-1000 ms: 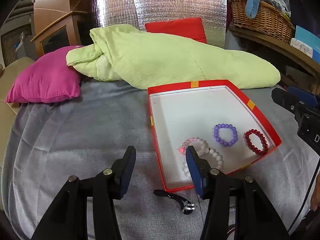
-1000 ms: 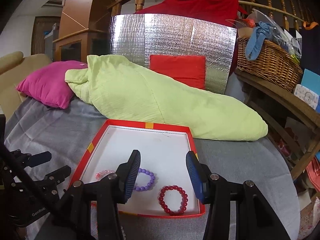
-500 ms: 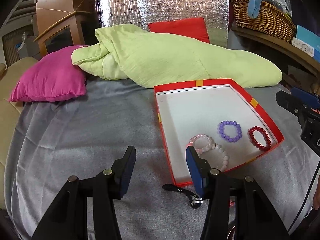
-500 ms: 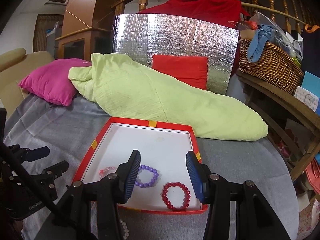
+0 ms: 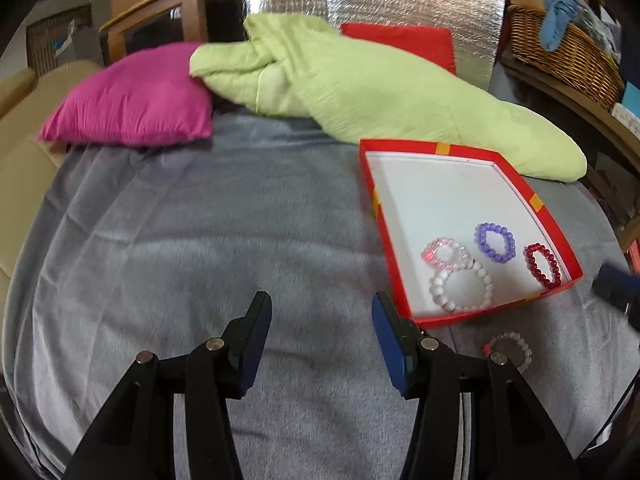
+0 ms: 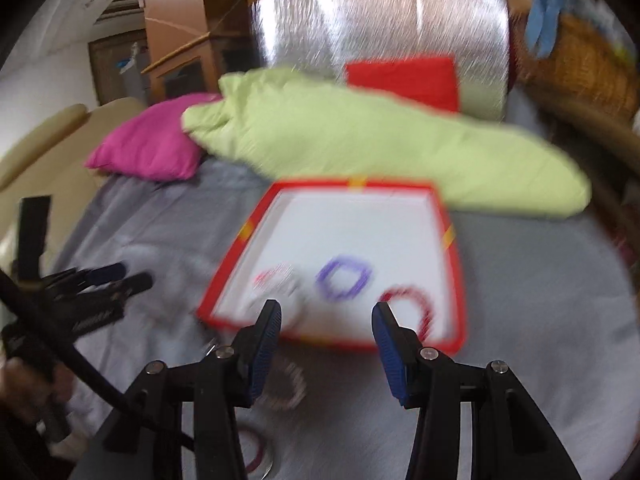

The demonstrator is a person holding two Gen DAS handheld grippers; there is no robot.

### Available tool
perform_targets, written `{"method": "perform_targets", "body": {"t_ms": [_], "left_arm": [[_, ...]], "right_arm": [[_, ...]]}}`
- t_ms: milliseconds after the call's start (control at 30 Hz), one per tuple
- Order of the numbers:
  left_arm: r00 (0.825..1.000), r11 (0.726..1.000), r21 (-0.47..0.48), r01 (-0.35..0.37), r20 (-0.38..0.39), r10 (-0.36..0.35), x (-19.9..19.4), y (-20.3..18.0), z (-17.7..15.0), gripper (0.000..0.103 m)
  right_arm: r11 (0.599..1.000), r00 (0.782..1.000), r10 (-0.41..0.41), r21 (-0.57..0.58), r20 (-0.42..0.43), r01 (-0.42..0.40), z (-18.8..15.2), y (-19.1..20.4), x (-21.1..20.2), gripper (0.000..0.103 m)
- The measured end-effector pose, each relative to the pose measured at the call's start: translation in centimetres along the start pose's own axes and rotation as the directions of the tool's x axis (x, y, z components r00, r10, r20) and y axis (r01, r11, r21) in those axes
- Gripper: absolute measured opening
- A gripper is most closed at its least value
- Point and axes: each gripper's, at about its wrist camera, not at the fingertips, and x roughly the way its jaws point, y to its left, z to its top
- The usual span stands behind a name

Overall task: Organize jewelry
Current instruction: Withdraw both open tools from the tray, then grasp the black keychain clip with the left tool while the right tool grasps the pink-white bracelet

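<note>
Four bead bracelets, pink [image 5: 444, 254], white [image 5: 460, 286], purple [image 5: 495, 242], dark red [image 5: 543, 265], lie in red box [image 5: 472, 316] w/ white floor on grey bedspread [image 5: 200, 248]. Right-wrist view blurred; clear bracelet [image 5: 514, 350] outside box partly hidden. Left tongs [image 5: 320, 332] & right tongs [image 6: 326, 338] both half-open, empty.

Left gripper [image 5: 318, 326]: jaws parted, nothing between them, angled downward. Right gripper [image 6: 326, 338]: likewise parted and empty; view blurred.

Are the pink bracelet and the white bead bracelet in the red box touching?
Touching. The left wrist view shows the pink bracelet overlapping the top of the white bead bracelet inside the red box.
</note>
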Motion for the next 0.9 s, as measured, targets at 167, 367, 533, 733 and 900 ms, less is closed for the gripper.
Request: {"method": "perform_targets", "body": {"t_ms": [167,367,533,733,900], "left_arm": [[0.994,0.995,-0.057,0.085,-0.059,-0.089,0.8,0.6,-0.3,0.053],[0.975,0.978,-0.109,0.178,-0.118,-0.190,1.9,-0.4,-0.5,0.054],[0.956,0.964,-0.146,0.223,-0.158,-0.246,2.8,-1.5,-0.6,0.058],[0.946,0.957,-0.165,0.239,-0.182,-0.268,3.5,-2.5,-0.9,0.058],[0.939,0.957,-0.138,0.256,-0.198,-0.280,3.7,-3.8,-1.2,0.050]], "right_arm": [[0.989,0.978,0.136,0.084,-0.158,-0.123,-1.6,-0.6,3.5,0.039],[0.989,0.960,0.141,0.083,-0.241,-0.125,-2.9,0.0,6.4,0.031],[0.992,0.948,0.121,0.067,-0.295,-0.105,-3.6,0.3,8.4,0.016],[0.997,0.956,0.083,0.022,-0.283,-0.080,-3.9,0.4,8.6,0.009],[0.997,0.957,0.070,0.051,-0.282,-0.058,-3.6,-1.4,8.2,0.009]]}}
